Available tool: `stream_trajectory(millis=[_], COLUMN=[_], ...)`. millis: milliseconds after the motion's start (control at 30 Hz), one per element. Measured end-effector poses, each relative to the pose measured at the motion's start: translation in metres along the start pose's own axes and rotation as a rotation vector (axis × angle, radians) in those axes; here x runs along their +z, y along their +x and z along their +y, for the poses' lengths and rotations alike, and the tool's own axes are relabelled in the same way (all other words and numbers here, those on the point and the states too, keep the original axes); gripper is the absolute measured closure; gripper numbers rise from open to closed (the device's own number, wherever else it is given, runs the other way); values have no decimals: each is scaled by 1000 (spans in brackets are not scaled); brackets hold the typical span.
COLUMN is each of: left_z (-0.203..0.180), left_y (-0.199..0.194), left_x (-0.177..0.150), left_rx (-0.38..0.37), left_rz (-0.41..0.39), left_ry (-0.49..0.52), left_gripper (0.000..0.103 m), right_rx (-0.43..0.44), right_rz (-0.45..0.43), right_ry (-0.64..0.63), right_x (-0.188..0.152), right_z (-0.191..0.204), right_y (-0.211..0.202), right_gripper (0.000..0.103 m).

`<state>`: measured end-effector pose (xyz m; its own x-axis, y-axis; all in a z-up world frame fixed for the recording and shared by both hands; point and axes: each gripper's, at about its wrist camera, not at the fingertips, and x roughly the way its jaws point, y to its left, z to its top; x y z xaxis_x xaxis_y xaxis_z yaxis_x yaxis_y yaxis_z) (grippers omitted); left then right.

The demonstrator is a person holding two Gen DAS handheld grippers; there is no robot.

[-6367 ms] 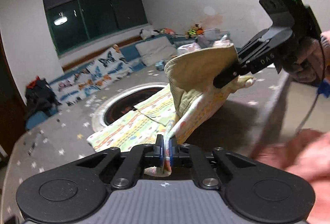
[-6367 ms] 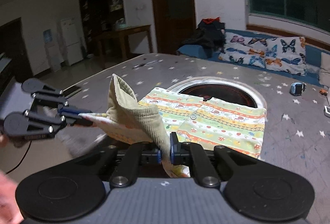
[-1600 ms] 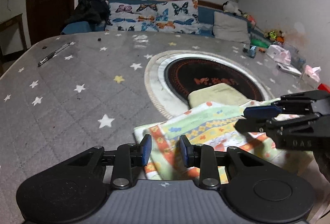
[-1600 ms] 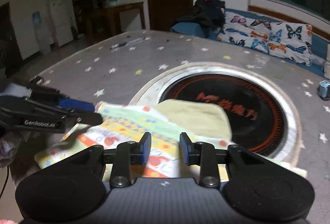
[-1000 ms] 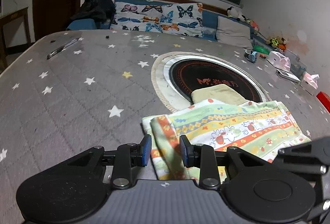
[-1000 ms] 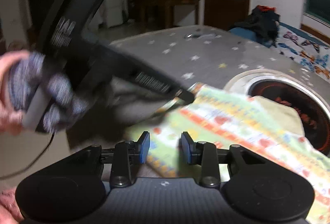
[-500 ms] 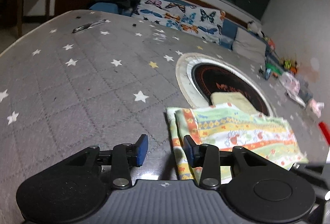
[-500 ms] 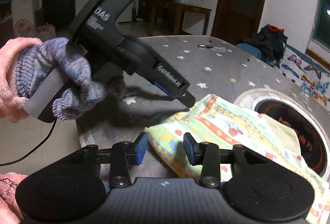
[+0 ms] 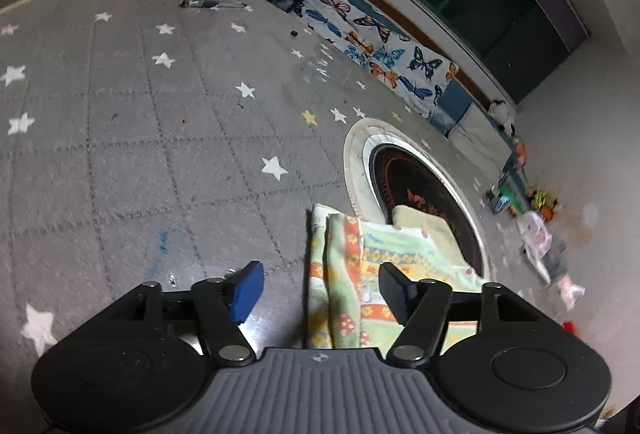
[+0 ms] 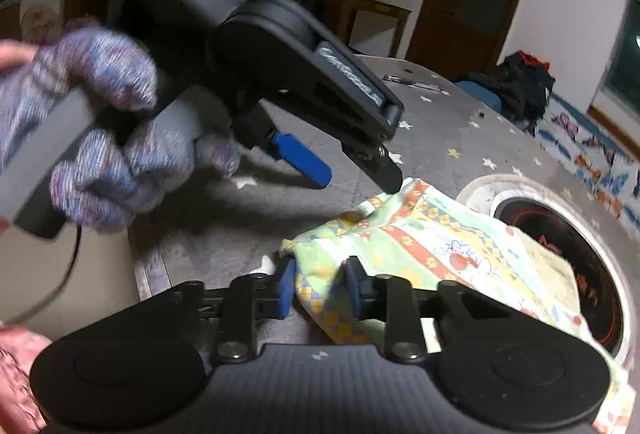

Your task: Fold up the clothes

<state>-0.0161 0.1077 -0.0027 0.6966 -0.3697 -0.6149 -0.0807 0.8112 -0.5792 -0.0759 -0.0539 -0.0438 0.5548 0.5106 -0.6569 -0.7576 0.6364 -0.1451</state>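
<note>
Regrabbing the folded garment at its near edge

Folding is partway: the printed garment (image 9: 352,274) lies doubled on the grey star-print table (image 9: 160,154), near its front edge, its far end draped over the round inset burner (image 9: 420,186). A plain yellowish flap (image 9: 420,222) pokes out on the burner side.

Right gripper (image 10: 320,286): jaws closing, with a bunched corner of the garment between them. Pads look close to pinching, but I can't tell if they press yet.

Left gripper (image 9: 320,286): jaws opening, spread wide, straddling the garment's folded left edge with nothing pinched. From the right wrist view one fingertip (image 10: 390,174) sits just at the cloth's far corner; the gloved hand (image 10: 100,154) holds it tilted down.

Key relation: the garment's long axis runs from the table's front edge toward the burner. Both grippers sit at the near end, right one lower on the corner. My read: next fold pulls that near end along the long axis, toward the burner.
</note>
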Motion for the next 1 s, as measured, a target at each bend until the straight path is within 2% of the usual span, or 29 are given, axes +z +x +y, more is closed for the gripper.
stream_trajectory(millis=[133,267,367,633,700,767,800,833,933,1000], left_z=[2,-1,-3,-6,-8,-11,-12,-12,-12,-12], left_y=[-1,-2,1,19,24,31,34,37,40,42], left_x=[2,0,-2,-6,-6,-6,-7,-7,-8,-8], left_rx=[-34,-51,-74,-124,-133,-134,-137,-138,-132,-128], left_rz=[6,13,31,92,102,116,125,132,135,137], left_ry=[-84,-126,-181,-295,-295,-282,-282,-280,-265,-254], left_gripper=[33,33,30,32,37,60,66,81,90,91], right_rx=[44,63,64,65,68,68,71,76,78,77], right_rz=[-34,-82,-108,-151,-153,-154,-152,-148,-145,-147], right_ry=[121,226,266,309,313,314,317,317,328,345], right_x=[4,6,7,4,3,2,1,0,-4,-7], right_z=[-18,-37,-46,-53,-50,-49,-49,-49,-50,-53], right_y=[-10,-23,-31,-47,-48,-46,-46,-45,-45,-48], right_gripper=[90,91,91,92,92,92,92,92,90,85])
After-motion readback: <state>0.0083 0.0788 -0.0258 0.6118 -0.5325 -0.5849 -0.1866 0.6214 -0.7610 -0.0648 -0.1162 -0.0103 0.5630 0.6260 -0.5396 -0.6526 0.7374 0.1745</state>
